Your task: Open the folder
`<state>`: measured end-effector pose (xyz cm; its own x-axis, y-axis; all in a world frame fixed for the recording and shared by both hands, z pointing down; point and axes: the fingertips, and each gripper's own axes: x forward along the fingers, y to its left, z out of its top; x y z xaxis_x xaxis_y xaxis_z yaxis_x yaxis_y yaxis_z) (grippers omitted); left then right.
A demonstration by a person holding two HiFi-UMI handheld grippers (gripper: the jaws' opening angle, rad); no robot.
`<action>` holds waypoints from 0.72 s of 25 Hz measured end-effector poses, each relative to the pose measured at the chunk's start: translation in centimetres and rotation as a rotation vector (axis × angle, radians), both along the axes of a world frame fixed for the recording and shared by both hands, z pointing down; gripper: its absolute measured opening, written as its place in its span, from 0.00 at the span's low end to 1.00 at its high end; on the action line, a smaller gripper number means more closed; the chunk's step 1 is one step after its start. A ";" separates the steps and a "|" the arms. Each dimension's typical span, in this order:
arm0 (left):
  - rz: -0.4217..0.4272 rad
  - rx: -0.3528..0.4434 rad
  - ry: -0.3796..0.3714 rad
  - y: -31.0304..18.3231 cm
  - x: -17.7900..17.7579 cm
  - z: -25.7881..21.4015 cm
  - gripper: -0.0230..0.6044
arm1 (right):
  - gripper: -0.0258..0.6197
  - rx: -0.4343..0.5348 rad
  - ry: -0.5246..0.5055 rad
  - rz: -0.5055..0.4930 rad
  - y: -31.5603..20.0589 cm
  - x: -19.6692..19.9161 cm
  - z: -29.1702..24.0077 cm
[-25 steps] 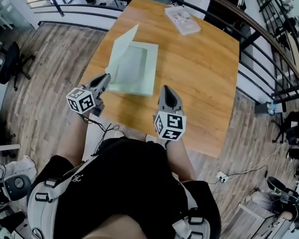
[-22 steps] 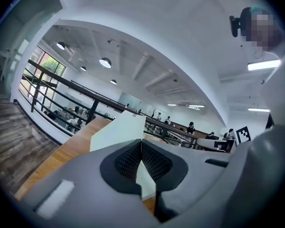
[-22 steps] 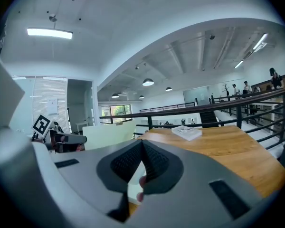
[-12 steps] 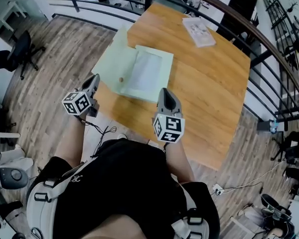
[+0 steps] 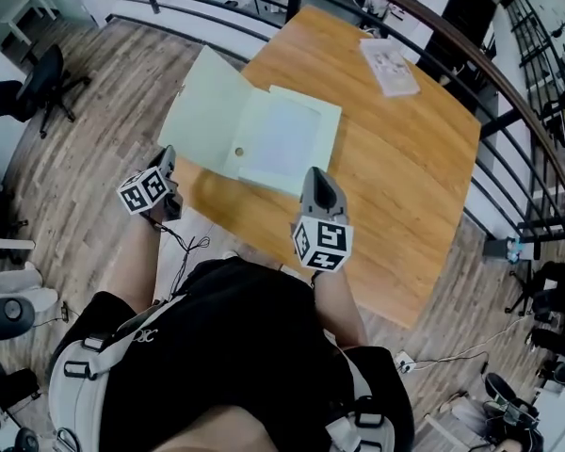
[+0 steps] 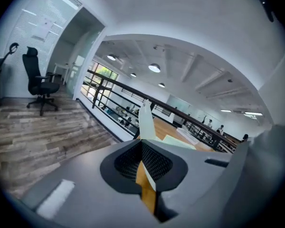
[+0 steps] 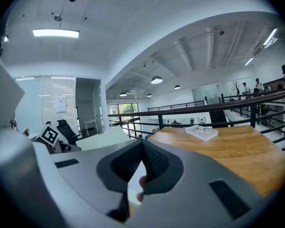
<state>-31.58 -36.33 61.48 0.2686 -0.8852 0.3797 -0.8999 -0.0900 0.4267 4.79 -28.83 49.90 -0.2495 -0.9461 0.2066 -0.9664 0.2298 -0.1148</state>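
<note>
The pale green folder (image 5: 284,132) lies open on the wooden table (image 5: 405,177). Its cover (image 5: 202,111) is spread out to the left, past the table's left edge. My left gripper (image 5: 167,155) is off the table at the cover's near corner, shut on the cover. In the left gripper view the cover (image 6: 145,118) runs edge-on out of the closed jaws of the left gripper (image 6: 142,144). My right gripper (image 5: 316,172) hovers by the folder's near right corner, shut with nothing in it. In the right gripper view the right gripper (image 7: 142,144) is closed and the cover (image 7: 104,139) lies to its left.
A white booklet (image 5: 391,64) lies at the table's far side, also visible as the booklet (image 7: 202,132). A dark railing (image 5: 508,102) curves round the table's right and far sides. An office chair (image 5: 38,88) stands on the wooden floor at the left.
The cover stood raised over the folder; now it lies spread out to the left. My left gripper has swung left and down with it. My right gripper moved slightly.
</note>
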 end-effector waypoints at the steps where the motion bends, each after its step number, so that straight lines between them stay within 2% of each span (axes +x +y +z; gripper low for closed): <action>1: -0.030 -0.025 0.002 0.0 -0.8 0.8 0.04 | 0.04 -0.003 0.003 -0.002 -0.1 -0.3 0.0; 5: -0.112 -0.119 0.017 0.2 -2.3 3.9 0.04 | 0.04 -0.011 0.018 -0.006 -0.3 -0.5 0.1; 10: -0.153 -0.252 -0.013 1.4 -3.7 8.4 0.04 | 0.04 -0.013 0.028 0.001 -0.2 -0.4 0.1; 15: -0.215 -0.325 0.037 2.5 -4.3 11.4 0.05 | 0.04 -0.015 0.035 0.009 -0.1 -0.2 0.2; 18: -0.234 -0.381 0.023 3.1 -4.2 12.8 0.06 | 0.04 -0.019 0.037 0.014 -0.2 0.0 0.3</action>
